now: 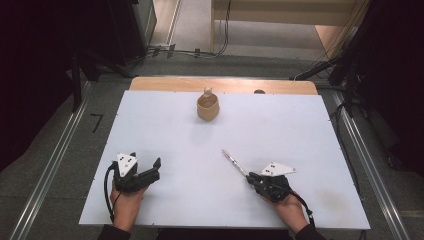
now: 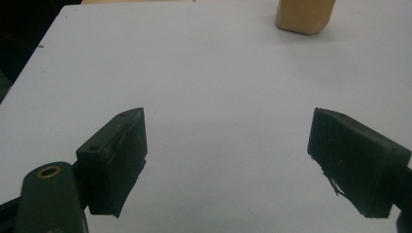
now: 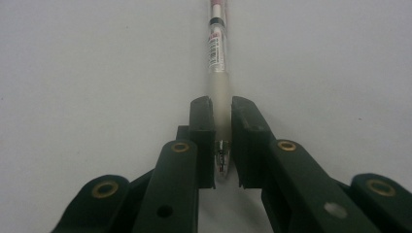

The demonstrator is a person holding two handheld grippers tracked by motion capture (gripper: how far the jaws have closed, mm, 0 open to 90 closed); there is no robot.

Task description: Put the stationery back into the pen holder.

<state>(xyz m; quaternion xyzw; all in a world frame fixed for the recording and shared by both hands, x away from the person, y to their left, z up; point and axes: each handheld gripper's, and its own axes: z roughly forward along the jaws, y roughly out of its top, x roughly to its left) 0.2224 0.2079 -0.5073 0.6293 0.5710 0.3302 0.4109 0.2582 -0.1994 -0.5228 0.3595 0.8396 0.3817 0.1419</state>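
Right claw (image 3: 222,145): closed on a pen (image 3: 217,58), gripped at the frosted grip section near the tip, which sits between the jaws. The barrel is seen pointing away from the claw, toward the far left of the bench (image 1: 300,130) in the high view. Gripping at the tip end leaves the long barrel free, probably so that it can be lowered cap end first into something.

Left claw (image 2: 228,160): jaws spread wide, nothing between them. It is held low over the bench at the near left, well apart from the pen. It is judged to be idle, or kept ready to steady something.

Cup (image 1: 207,107): a tan cup is seen upright at the far middle of the bench, well apart from both claws. A small pale object (image 1: 208,92) is seen at its rim; whether it sits inside or just behind cannot be told. The cup is judged the likely place for the pen.
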